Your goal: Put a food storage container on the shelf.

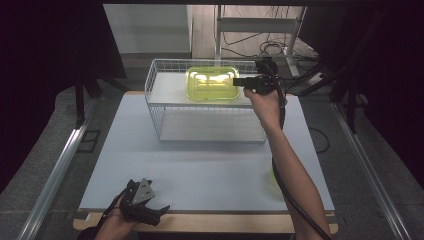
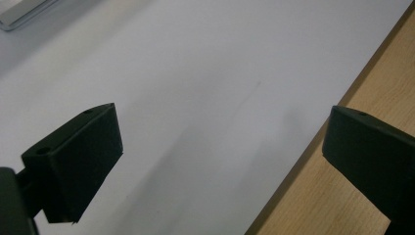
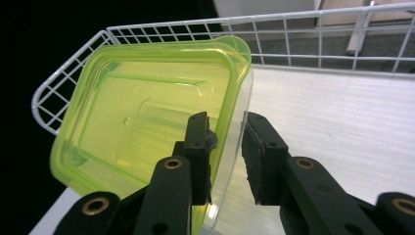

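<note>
The right gripper (image 1: 239, 81) is up at the wire rack (image 1: 160, 107), on the far side of the surface (image 1: 200, 165), reaching in from the right over the rack's top shelf. Between its jaws sits the right-hand rim of the yellow-green plastic container (image 1: 210, 82), which lies on that top shelf, toward the right half. From the right gripper view, the container (image 3: 142, 122) is tilted, its wall running between the two jaws: the left jaw is inside the tub and looks to touch the wall, while the right jaw stands just off the clear outer edge with a slim gap showing. So the jaws are loosened, not clamped on the rim. The white wire rail of the rack (image 3: 68, 83) curves round behind the container.

Down at the near left corner, the left gripper (image 1: 159, 212) rests low at the edge of the surface, in the person's hand. Its own view shows the jaws spread wide apart over the pale surface (image 2: 205, 98) and the wooden edge strip (image 2: 313, 196), with nothing between them.
</note>
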The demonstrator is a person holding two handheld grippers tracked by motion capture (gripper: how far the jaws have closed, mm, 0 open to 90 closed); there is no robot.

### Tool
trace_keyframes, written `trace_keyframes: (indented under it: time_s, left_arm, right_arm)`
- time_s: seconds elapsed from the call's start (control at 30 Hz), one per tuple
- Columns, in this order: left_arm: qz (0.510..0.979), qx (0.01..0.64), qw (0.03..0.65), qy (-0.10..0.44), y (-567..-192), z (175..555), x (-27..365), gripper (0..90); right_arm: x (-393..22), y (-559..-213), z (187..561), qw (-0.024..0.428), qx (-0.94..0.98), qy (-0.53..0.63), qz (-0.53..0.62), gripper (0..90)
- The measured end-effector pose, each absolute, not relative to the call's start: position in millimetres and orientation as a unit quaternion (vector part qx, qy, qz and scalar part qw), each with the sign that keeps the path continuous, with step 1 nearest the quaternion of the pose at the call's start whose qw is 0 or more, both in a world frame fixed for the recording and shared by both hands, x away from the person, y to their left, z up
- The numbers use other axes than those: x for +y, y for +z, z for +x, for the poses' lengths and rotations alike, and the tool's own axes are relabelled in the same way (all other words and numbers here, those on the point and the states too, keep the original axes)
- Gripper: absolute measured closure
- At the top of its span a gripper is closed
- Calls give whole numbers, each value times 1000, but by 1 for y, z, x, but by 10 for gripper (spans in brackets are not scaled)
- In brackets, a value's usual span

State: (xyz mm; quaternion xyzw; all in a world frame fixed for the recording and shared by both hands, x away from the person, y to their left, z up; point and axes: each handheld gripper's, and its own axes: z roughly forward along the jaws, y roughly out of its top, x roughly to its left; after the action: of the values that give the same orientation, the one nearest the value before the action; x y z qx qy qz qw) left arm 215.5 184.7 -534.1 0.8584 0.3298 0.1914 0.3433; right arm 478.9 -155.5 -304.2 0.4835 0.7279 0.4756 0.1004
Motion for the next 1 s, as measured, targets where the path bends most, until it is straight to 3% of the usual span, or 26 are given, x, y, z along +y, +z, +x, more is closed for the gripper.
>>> trace_keyframes:
  time_s: [0.17,0.47,1.0]
  left_arm:
    - [859,329,342,191,-535,215,184,14]
    - [861,327,341,190,-535,215,184,14]
    - [858,336,342,182,-533,215,184,14]
  right_arm:
    - [-153,-305,481,109,728,472,486,705]
    - [-151,-310,485,118,727,457,499,596]
    - [-153,-294,465,178,750,458,443,557]
